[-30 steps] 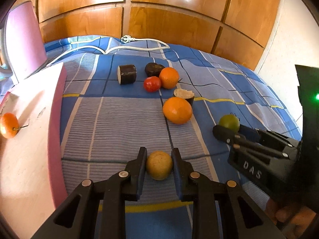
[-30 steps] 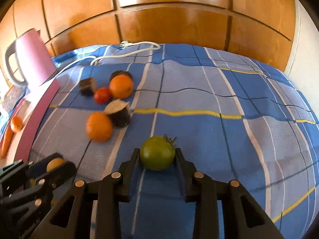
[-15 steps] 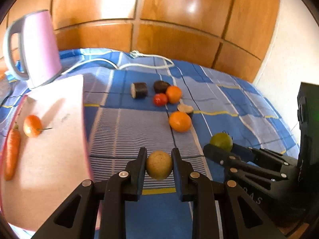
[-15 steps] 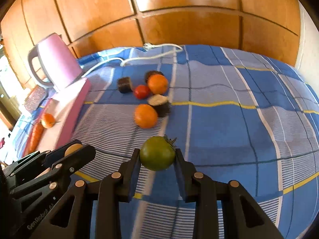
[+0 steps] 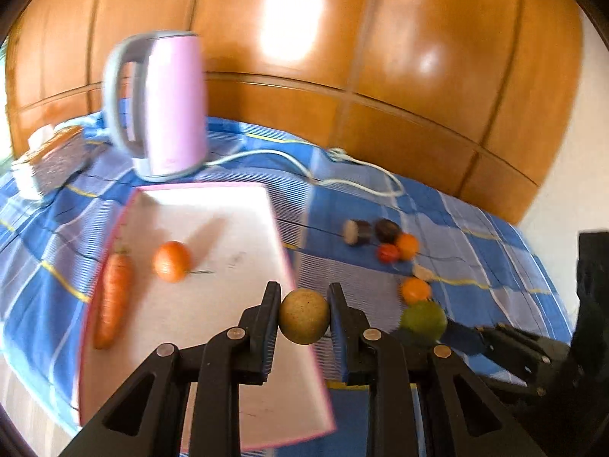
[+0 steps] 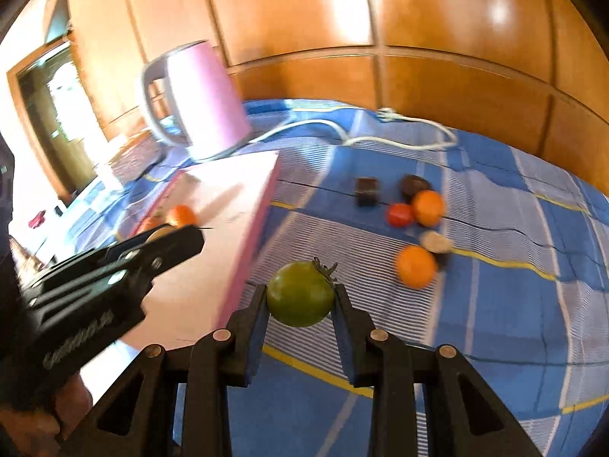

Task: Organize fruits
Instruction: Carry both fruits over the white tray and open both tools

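My left gripper (image 5: 303,314) is shut on a tan round fruit (image 5: 303,317) and holds it above the right edge of the pink-rimmed board (image 5: 228,228). A carrot (image 5: 113,299) and an orange tomato (image 5: 172,261) lie on the board. My right gripper (image 6: 300,301) is shut on a green tomato (image 6: 300,294), held above the blue cloth just right of the board (image 6: 228,205). Two oranges (image 6: 416,266), a red tomato (image 6: 399,215) and dark cut pieces (image 6: 367,189) lie on the cloth beyond.
A pink kettle (image 5: 163,103) stands behind the board, its white cord (image 5: 342,175) trailing across the cloth. A wooden panel wall (image 5: 380,76) runs along the back. A stack of items (image 5: 49,160) sits at the far left.
Both grippers have lifted and swung left with their fruits. The left one now hangs over the board's edge; the kettle and board are much more centred in view.
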A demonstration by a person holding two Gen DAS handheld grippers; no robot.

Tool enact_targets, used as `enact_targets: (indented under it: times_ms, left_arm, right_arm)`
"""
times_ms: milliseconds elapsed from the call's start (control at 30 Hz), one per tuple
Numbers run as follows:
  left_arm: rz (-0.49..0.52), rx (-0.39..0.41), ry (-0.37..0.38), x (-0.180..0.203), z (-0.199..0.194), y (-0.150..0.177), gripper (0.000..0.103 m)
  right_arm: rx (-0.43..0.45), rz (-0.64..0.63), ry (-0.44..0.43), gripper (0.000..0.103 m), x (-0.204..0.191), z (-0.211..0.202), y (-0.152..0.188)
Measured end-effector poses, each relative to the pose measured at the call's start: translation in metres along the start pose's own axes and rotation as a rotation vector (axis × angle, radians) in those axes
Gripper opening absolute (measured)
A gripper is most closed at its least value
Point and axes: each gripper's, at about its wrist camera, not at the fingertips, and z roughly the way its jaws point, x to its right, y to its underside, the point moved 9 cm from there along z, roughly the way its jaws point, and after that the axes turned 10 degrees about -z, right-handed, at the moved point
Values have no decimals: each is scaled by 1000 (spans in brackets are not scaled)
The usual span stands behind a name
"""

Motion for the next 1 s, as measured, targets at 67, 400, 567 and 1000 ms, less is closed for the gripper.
enact_targets:
  times_ms: [67,400,567,1000]
  left_arm:
    - [-27,11,-24,-15,0,-9,25]
    - [-114,13,-54,-59,16,-51,28]
    - [-132,20,-78,-69,20,-56,35]
    - [-160,-11,-142,-78,24,-32,35]
  right_arm:
    - [-5,-22,-26,33,-13,5,-7]
    - [-19,-148,-119,34,-68,40,-49]
    - [-32,-144,-104,39,-76,56,-55]
    - [-57,-50,-52,39,-51,53,-29]
